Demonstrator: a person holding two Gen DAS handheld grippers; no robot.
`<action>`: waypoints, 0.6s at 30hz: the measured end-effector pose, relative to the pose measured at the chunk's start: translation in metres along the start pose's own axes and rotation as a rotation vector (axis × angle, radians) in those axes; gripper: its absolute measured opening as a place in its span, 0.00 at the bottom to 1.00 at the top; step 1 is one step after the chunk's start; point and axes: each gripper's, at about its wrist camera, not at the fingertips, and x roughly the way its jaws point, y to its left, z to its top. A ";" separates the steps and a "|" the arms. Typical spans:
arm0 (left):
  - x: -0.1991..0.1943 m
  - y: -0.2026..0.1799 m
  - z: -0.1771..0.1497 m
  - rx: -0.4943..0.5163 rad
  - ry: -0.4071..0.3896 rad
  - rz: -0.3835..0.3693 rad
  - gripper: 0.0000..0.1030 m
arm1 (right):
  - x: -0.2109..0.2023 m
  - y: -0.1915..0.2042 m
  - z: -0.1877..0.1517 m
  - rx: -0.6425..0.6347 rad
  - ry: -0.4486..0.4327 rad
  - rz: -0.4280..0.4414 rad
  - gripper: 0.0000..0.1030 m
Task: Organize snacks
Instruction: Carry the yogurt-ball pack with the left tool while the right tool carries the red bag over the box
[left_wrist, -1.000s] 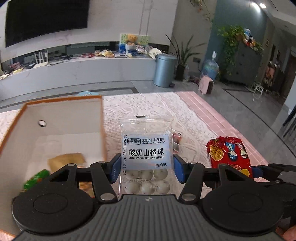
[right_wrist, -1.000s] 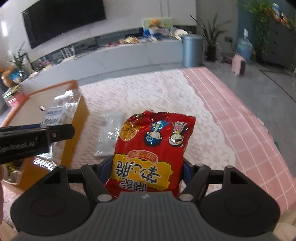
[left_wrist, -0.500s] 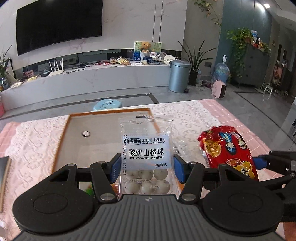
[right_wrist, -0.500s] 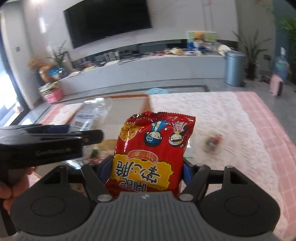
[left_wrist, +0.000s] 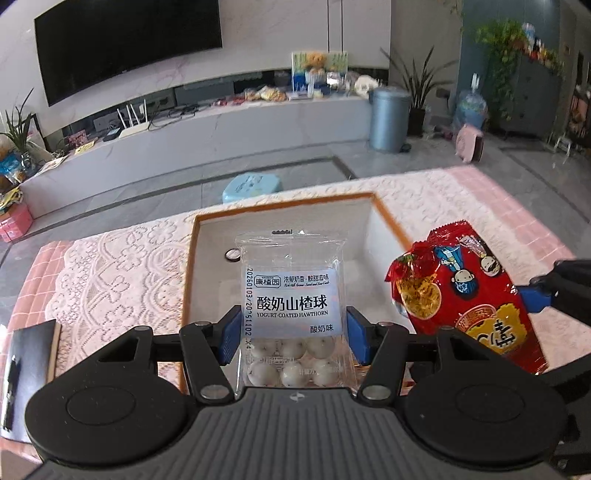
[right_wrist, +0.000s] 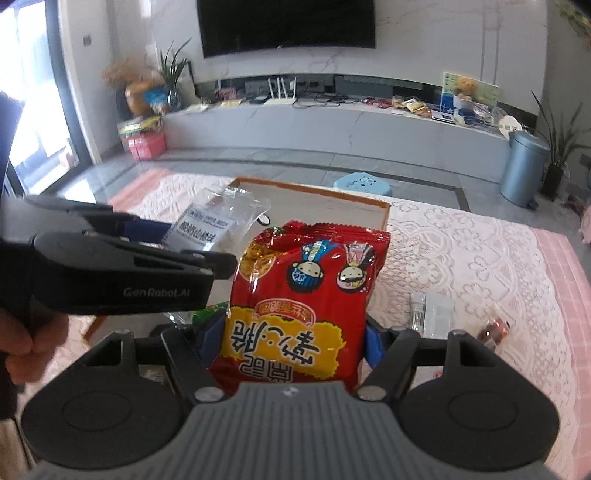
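My left gripper is shut on a clear packet of yogurt-coated hawthorn balls and holds it above the orange-rimmed white box. My right gripper is shut on a red snack bag, held over the box's near right side. The red bag also shows at the right in the left wrist view. The left gripper and its packet show at the left in the right wrist view. A green packet lies in the box.
A lace cloth covers the pink table. A white sachet and a small dark red candy lie on it right of the box. A black notebook with a pen lies at the table's left. A blue stool stands beyond the table.
Both grippers have swung left and risen with their packets; the box now sits straight ahead under both. The red bag has come closer to the left gripper.
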 end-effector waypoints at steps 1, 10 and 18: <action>0.005 0.000 0.001 0.015 0.017 0.009 0.64 | 0.006 0.002 0.001 -0.019 0.013 -0.004 0.68; 0.041 0.014 -0.005 0.068 0.105 -0.031 0.64 | 0.044 0.005 0.007 -0.120 0.086 0.056 0.68; 0.063 0.016 -0.006 0.121 0.164 -0.015 0.64 | 0.075 0.004 0.012 -0.204 0.140 0.092 0.68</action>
